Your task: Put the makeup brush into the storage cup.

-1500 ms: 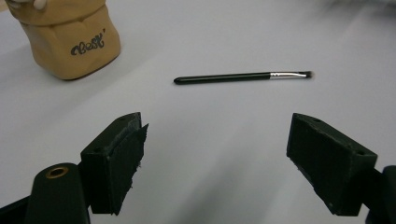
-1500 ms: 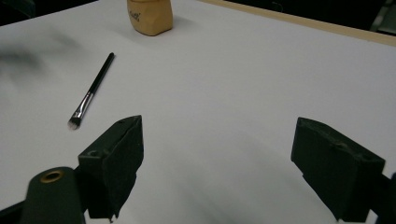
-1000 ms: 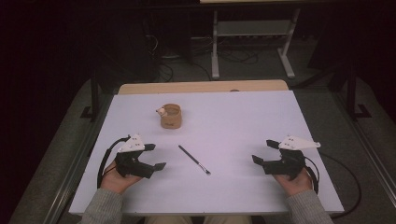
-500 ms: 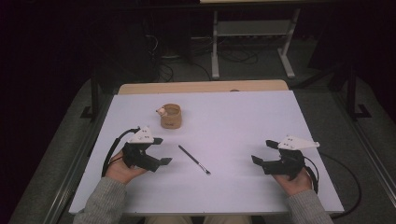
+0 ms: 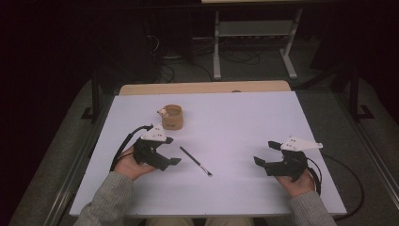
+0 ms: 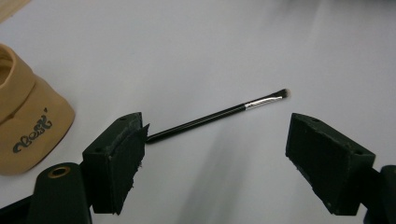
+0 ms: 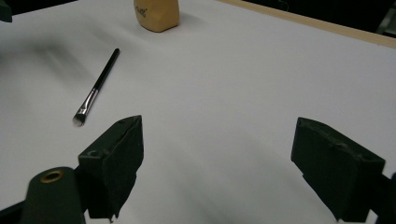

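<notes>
A thin black makeup brush with a silver ferrule lies flat on the white table, bristle end toward the front right. In the left gripper view the brush lies just beyond the jaws, its handle end near the left one. My left gripper is open and empty, just left of the brush. A tan ceramic cup stands behind it, upright. My right gripper is open and empty at the front right, well apart from the brush and the cup.
The table's wooden far edge borders a dark floor with metal stand legs and cables. Each gripper's black cable trails toward the table's sides. White tabletop stretches between the two grippers.
My left gripper has moved forward and to the right, closer to the brush's handle end. The right gripper, brush and cup have stayed put.
</notes>
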Motion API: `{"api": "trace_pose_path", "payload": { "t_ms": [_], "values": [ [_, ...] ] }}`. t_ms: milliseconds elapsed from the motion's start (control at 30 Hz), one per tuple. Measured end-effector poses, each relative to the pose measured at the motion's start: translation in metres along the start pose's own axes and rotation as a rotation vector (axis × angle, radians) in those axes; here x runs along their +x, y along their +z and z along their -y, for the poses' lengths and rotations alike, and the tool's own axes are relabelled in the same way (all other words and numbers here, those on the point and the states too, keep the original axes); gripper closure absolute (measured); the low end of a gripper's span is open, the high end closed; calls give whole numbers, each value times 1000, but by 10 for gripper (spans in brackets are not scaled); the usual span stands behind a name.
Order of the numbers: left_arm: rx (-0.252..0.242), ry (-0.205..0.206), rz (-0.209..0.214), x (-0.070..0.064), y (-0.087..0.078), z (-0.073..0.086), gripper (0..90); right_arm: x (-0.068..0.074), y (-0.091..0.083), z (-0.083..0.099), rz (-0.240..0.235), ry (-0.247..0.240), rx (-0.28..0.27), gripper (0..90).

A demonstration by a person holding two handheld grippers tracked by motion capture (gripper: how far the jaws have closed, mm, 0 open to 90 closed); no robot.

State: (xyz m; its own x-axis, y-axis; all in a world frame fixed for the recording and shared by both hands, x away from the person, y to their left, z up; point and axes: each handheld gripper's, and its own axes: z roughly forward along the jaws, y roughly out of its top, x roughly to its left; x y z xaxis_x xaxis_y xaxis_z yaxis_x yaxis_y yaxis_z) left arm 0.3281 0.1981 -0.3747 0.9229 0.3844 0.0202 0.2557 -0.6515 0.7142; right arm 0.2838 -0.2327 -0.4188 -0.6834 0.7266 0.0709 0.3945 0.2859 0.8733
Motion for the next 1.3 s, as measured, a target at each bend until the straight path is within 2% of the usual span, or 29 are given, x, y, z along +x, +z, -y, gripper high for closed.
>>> {"api": "trace_pose_path", "payload": {
  "t_ms": [433,1300],
  "values": [
    [37,44,22,2,8,-14,200,-1,0,0,-4,1,-3,161],
    [52,69,49,2,16,-20,207,-1,0,-2,-6,-4,8,168]
  ]
}}
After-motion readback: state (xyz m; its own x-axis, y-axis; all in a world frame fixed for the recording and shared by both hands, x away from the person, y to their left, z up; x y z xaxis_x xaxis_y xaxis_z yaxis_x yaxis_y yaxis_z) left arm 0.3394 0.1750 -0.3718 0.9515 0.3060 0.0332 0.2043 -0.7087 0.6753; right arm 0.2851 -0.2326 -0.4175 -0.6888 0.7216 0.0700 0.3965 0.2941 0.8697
